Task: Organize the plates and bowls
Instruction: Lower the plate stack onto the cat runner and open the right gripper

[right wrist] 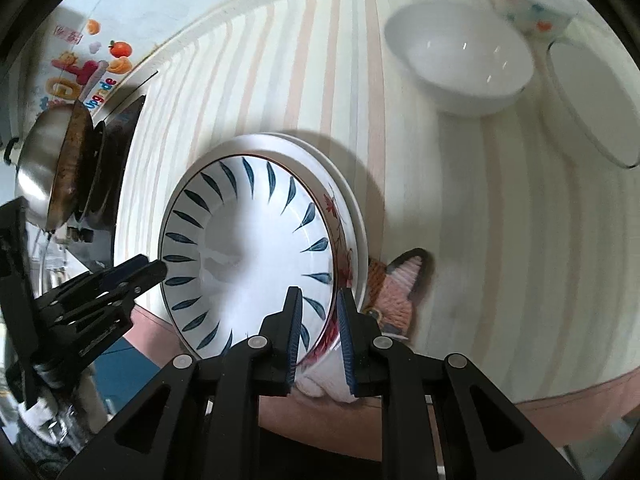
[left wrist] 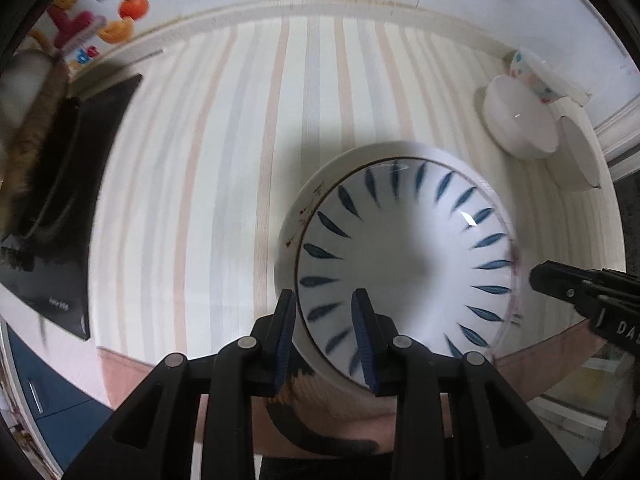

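Observation:
A stack of plates with a blue-leaf plate (left wrist: 404, 256) on top is held between both grippers above the striped cloth. My left gripper (left wrist: 326, 304) is shut on the stack's near left rim, one finger inside, one outside. My right gripper (right wrist: 318, 300) is shut on the right rim of the blue-leaf plate (right wrist: 256, 252) and the red-leaf plate (right wrist: 340, 236) under it. The left gripper (right wrist: 156, 266) shows at the plate's left in the right wrist view, and the right gripper (left wrist: 538, 276) shows at the plate's right edge in the left wrist view. A white bowl (right wrist: 460, 56) stands at the back right.
A patterned bowl (right wrist: 528, 4) and a white plate (right wrist: 592, 96) sit beside the white bowl. A pan (right wrist: 52, 168) on a black stove (left wrist: 68, 208) is at the left. A fox-face patch (right wrist: 396, 284) lies on the striped tablecloth (right wrist: 280, 60).

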### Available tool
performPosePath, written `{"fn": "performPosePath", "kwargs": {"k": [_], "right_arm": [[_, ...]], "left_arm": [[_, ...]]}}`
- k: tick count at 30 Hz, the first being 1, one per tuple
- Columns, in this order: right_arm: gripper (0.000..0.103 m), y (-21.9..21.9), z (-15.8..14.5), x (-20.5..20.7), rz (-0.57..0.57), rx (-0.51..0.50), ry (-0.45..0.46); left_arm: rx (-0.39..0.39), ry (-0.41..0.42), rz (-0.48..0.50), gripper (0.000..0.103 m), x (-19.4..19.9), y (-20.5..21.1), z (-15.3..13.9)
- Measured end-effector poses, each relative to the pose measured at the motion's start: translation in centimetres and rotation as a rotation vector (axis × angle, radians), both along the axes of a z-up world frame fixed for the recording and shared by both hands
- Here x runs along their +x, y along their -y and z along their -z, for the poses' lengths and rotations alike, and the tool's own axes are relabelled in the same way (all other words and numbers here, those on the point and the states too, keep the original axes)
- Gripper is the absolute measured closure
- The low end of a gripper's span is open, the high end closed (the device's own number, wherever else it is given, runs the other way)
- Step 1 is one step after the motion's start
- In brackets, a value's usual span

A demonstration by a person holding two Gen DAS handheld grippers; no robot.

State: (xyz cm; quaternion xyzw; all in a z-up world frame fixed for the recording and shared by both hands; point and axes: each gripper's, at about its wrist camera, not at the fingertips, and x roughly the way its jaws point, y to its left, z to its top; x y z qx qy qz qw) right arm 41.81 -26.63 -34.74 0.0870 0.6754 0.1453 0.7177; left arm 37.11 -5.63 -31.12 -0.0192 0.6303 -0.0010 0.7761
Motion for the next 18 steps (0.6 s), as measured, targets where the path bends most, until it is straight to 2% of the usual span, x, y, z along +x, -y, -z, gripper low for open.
{"fn": "performPosePath", "kwargs": {"k": [2,4,7,13,14,15,18], "right_arm": [[0.075,-0.3,-1.5,-0.8,-0.013,-0.030,0.036],[0.061,-0.5,-2.9,-1.8,-0.020,-0.047,0.069],[0.047,-0.8,-5.3,-3.7,-0.024,-0.067,0.120],[0.025,-1.5,-10.0,-7.9,-0.011,-0.074,0.215],[0.024,-1.6,-10.7,-8.4,-0.007,-0.084,0.229],[0.022,-1.6,-11.6,-9.3,0.005,-0.099,0.251],[0.019,-1.6,-13.7,-11.1,0.027,-0.123,0.305]], "left_arm": [[0.012,0.034,-0.012,0.076,-1.0,0.4,-1.5],[0.012,0.063,-0.014,0.075,-2.0,0.7,-2.9],[0.008,0.095,-0.029,0.070,-3.7,0.6,-4.6],[0.007,0.155,-0.022,0.060,-6.5,0.5,-7.8],[0.005,0.162,-0.020,0.049,-7.0,0.4,-8.3],[0.003,0.173,-0.018,0.034,-7.6,0.3,-8.9],[0.009,0.218,-0.008,0.022,-9.1,-0.1,-10.4]]}}
